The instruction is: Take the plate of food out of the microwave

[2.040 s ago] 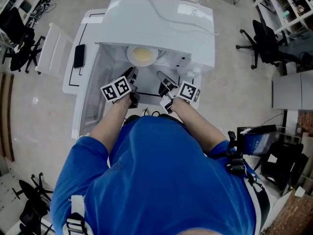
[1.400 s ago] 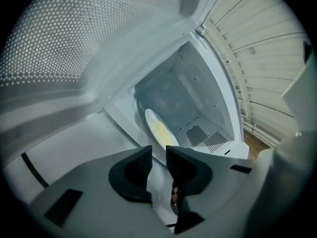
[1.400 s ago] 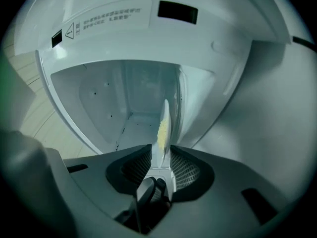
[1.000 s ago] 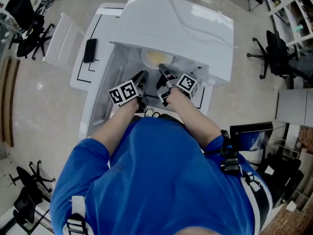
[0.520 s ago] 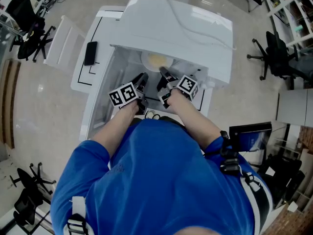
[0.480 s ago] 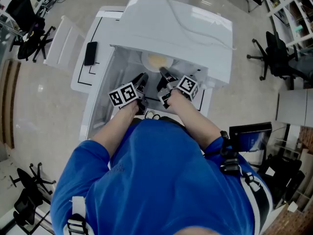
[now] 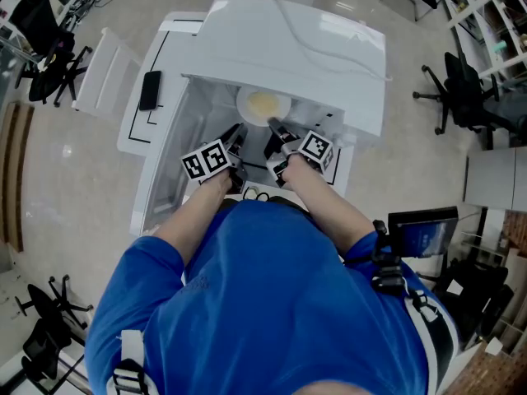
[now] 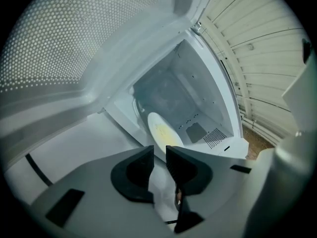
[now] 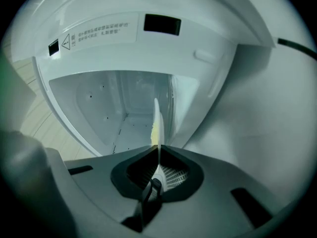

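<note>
Microwave interior [image 9: 119,103]; plate [image 9: 156,120] edge-on between closing right fingers [image 9: 187,175]; left fingers [image 8: 190,168] seemingly ajar, empty

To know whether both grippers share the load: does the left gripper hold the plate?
No, the left gripper view shows nothing between the jaws of the left gripper, and the plate lies beyond them.

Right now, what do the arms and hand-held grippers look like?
The left hand-held gripper and right hand-held gripper: black jaws, grey bodies, white cubes with black square markers. Short blue sleeves. The right's jaws are closing on the plate rim.
</note>
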